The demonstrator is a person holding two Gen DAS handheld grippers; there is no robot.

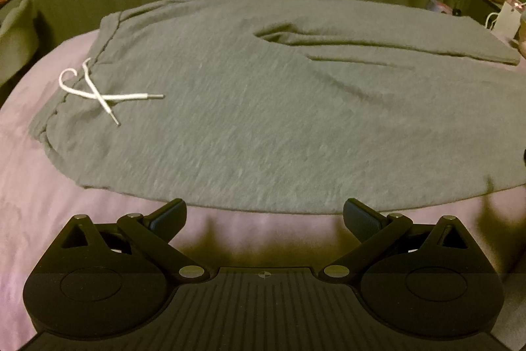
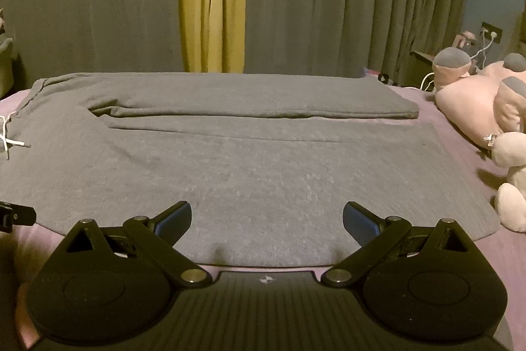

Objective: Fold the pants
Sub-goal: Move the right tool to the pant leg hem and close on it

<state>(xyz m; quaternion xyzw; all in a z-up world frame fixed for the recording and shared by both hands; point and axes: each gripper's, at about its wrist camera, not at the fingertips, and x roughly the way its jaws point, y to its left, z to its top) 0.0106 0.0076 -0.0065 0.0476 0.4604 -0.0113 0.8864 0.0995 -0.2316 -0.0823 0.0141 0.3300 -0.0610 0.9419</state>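
grey pants (image 2: 250, 173) flat on the purple bed (image 1: 39, 180), curtains (image 2: 328, 5) behind it, both claws (image 1: 264, 213) (image 2: 267, 217) wide

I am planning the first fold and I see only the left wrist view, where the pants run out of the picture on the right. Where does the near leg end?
Observer: The near leg of the pants ends flat on the purple bed cover, with its hem at the right of the right wrist view.
Operator: Is something beside that hem?
Observer: Yes, plush toys lie on the right. A white one sits close to the hem; I cannot tell whether it touches.
Operator: And the right tool?
Observer: The right tool is open and holds nothing, over the near edge of the pants.
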